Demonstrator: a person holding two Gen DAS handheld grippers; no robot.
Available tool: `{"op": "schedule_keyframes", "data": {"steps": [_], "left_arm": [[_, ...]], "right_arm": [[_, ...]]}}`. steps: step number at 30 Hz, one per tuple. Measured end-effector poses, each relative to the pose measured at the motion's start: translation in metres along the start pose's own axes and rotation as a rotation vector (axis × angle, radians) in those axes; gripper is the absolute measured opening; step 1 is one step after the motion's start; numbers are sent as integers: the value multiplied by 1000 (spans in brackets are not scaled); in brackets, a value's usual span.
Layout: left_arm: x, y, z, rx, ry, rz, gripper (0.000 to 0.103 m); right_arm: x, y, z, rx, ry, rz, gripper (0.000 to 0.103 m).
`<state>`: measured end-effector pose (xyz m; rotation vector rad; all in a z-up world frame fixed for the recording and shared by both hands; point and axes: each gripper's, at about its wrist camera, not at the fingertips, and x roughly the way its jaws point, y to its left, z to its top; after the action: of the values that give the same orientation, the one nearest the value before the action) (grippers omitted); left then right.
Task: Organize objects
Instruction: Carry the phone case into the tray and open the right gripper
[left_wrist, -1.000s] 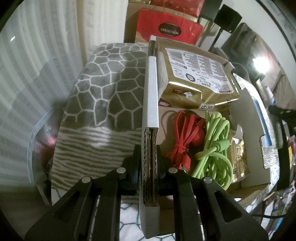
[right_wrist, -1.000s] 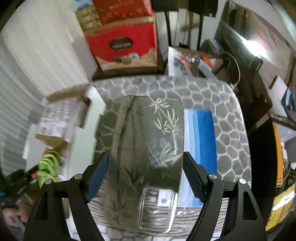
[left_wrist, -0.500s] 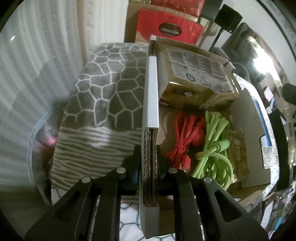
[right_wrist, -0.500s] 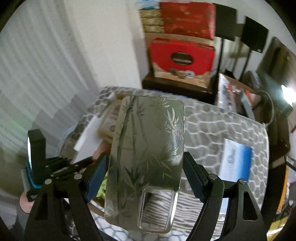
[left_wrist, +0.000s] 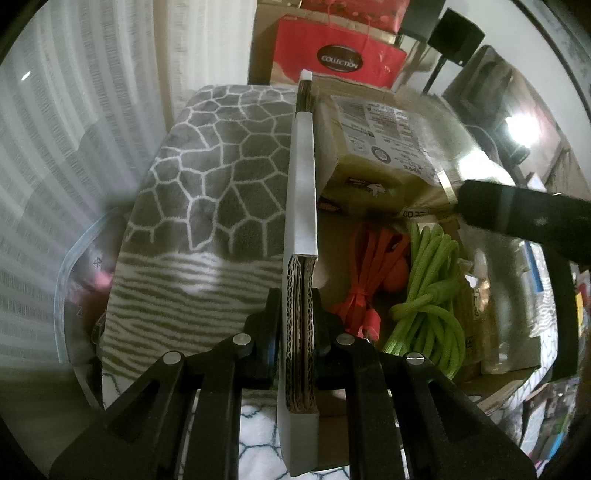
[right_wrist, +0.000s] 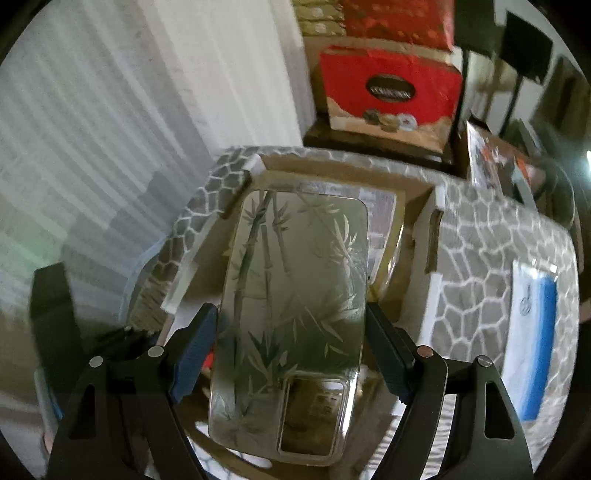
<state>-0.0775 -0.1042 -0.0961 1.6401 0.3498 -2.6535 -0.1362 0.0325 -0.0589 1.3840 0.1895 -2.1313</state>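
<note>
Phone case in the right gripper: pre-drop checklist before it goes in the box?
1. Right gripper shut on phone case: ok.
2. Left gripper shut on cardboard box wall, steadying it: ok.
3. Case over the box opening: ok.
4. Bare landing spot: cannot tell; gold packet, orange cable and green rope fill much of the floor.
5. Right fingers clear of far wall: cannot tell.

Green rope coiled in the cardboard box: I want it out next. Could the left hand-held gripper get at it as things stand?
Probably not yet. The left hand-held gripper is shut on the white-faced cardboard box flap, so its fingers are occupied. The bright green coiled rope lies uncovered just right of it.
</note>
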Motion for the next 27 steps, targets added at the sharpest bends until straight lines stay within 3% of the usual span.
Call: {"op": "schedule_keyframes", "data": {"steps": [9, 14, 27], "left_arm": [[0, 0, 0, -1, 0, -1, 12], [1, 0, 0, -2, 0, -4, 12], [1, 1, 0, -4, 0, -4, 12]], "right_arm": [[30, -1, -7, 141, 99, 34, 82], [27, -5, -5, 174, 133, 71, 81], [-28, -34, -6, 100, 46, 11, 81]]}}
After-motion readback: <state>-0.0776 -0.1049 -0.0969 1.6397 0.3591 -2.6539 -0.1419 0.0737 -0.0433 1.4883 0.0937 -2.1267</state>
